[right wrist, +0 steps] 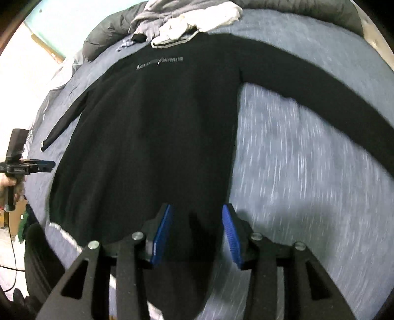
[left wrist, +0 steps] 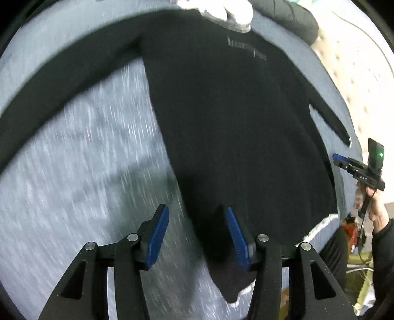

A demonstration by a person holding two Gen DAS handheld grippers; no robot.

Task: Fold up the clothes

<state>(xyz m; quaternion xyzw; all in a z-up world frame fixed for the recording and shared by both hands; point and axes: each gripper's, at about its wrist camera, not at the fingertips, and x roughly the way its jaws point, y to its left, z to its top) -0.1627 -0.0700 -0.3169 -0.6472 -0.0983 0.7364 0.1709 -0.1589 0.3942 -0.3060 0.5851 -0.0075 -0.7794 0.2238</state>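
Observation:
A black long-sleeved shirt (left wrist: pixel 234 123) (right wrist: pixel 160 135) lies spread flat, front up, on a grey-blue bed sheet (left wrist: pixel 86 160) (right wrist: pixel 307 172). One sleeve (left wrist: pixel 61 86) (right wrist: pixel 320 81) stretches out wide; the other (left wrist: pixel 330 123) (right wrist: pixel 66 118) lies close along the body. My left gripper (left wrist: pixel 197 236) hangs open over one bottom corner of the hem, with black cloth under the gap. My right gripper (right wrist: pixel 197 233) is open over the opposite hem corner in the same way. Each gripper also shows at the other view's edge: the right gripper (left wrist: pixel 338 157) and the left gripper (right wrist: pixel 50 166).
A pile of white and grey clothes (right wrist: pixel 197 14) (left wrist: pixel 221 9) lies beyond the collar. A dark padded quilt (right wrist: pixel 106 34) (left wrist: pixel 295 19) is bunched at the bed's far end. The bed's near edge runs just below the hem, with a hand (left wrist: pixel 376 204) and cables beyond it.

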